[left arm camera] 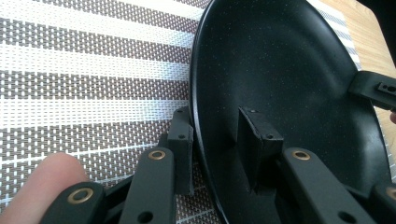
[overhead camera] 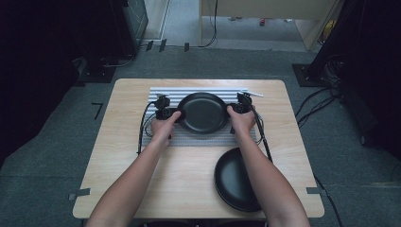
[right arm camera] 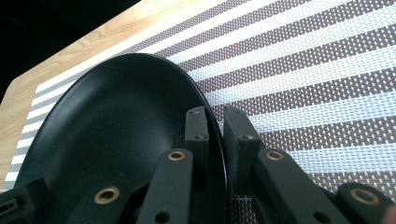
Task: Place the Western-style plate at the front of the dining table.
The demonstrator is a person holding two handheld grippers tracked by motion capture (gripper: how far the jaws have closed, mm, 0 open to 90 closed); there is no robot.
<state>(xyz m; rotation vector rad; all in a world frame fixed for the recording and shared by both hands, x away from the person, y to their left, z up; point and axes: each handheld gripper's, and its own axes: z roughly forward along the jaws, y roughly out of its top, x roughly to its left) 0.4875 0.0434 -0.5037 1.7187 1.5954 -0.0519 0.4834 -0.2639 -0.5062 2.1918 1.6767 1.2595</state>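
A black plate [overhead camera: 203, 112] lies on a brown-and-white striped placemat [overhead camera: 208, 140] at the middle back of the table. My left gripper [overhead camera: 166, 112] is at the plate's left rim. In the left gripper view its jaws straddle that rim with a gap, one outside and one inside the plate [left arm camera: 289, 84], so the left gripper [left arm camera: 215, 126] stands open. My right gripper [overhead camera: 241, 106] is at the plate's right rim. In the right gripper view it [right arm camera: 215, 116] is shut tight on the edge of the plate [right arm camera: 121, 126], above the placemat [right arm camera: 303, 70].
A second black plate [overhead camera: 234, 182] lies on the bare wooden table [overhead camera: 123, 156] at the front right, partly under the right forearm. Cables trail from both grippers over the mat. Grey carpet and dark equipment surround the table.
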